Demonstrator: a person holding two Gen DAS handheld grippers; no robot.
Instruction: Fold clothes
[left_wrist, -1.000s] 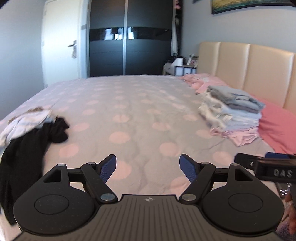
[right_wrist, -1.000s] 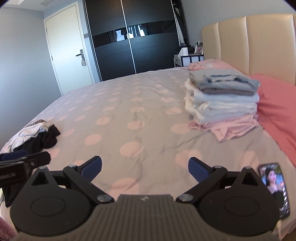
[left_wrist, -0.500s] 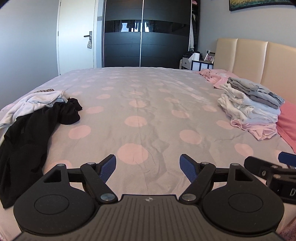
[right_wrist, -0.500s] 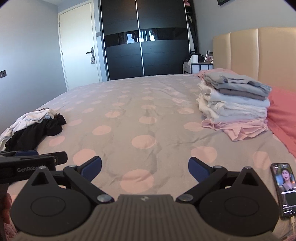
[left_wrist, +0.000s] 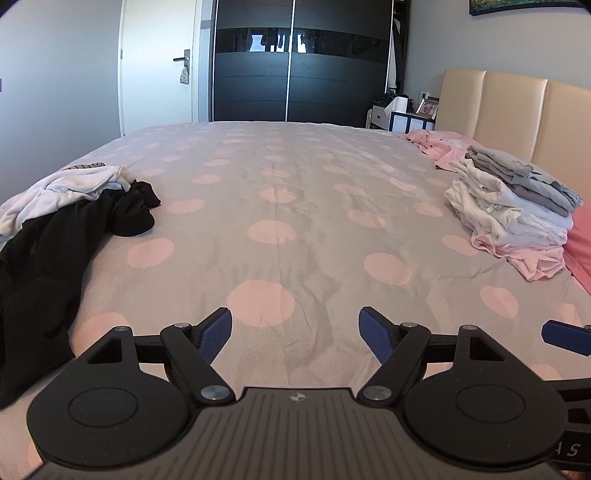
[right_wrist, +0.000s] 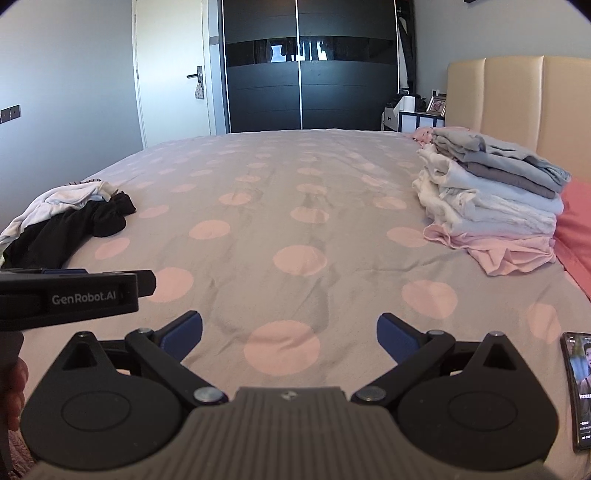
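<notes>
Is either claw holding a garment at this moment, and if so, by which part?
Nothing is held. The left claw and the right claw both stand open over the bare bedspread, with no cloth between their pads. The unfolded black garment lies untouched.

"GenRobot.AI" was printed white on left gripper (right_wrist: 79, 291) body at 9 o'clock; "AS" showed on right gripper (left_wrist: 565, 448) body at 4 o'clock.

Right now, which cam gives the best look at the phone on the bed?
Right wrist. The phone lies at the right edge of that view, on the bedspread, screen lit, partly cut off by the frame. The left wrist view shows none of it.
</notes>
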